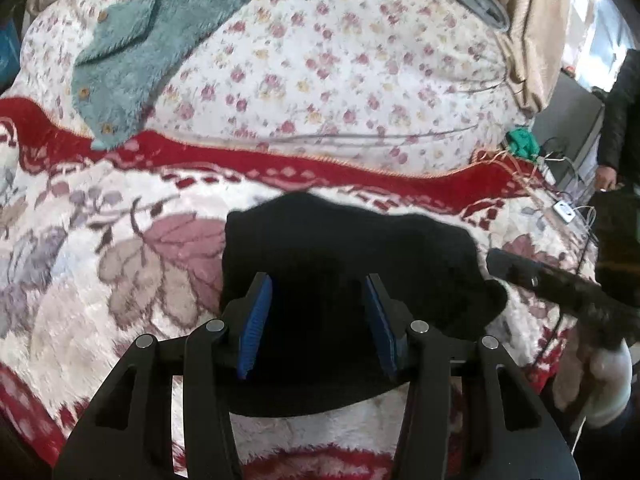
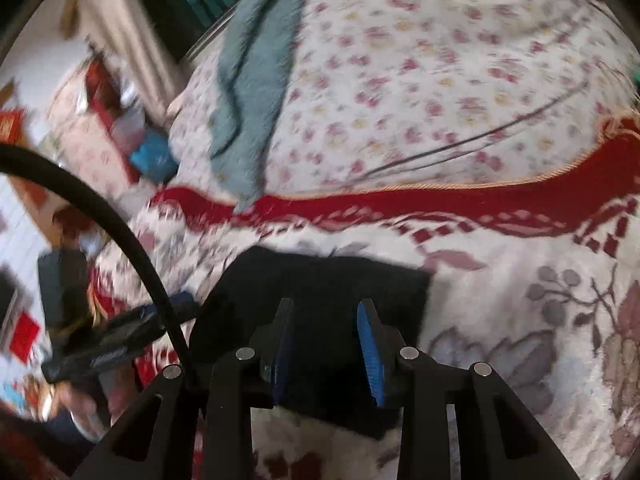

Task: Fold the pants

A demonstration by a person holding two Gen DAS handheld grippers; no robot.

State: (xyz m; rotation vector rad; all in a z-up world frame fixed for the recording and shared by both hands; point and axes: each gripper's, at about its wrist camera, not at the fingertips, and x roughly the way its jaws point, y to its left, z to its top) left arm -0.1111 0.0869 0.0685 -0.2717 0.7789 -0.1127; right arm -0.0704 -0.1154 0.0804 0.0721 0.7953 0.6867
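Hiding folds, black pants point(image 1: 348, 256) beneath open left tongs point(image 1: 318, 282).

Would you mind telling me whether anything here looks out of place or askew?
The black pants lie in a compact folded bundle, its edges slightly uneven. A teal fleece garment sprawls crumpled across the floral quilt behind.

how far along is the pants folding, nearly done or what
Mostly done, it seems: the black pants lie as a compact folded bundle on the floral blanket. In hand: nothing; the left gripper and right gripper are both open above the bundle. Left: perhaps a final tidy, since one edge looks uneven.
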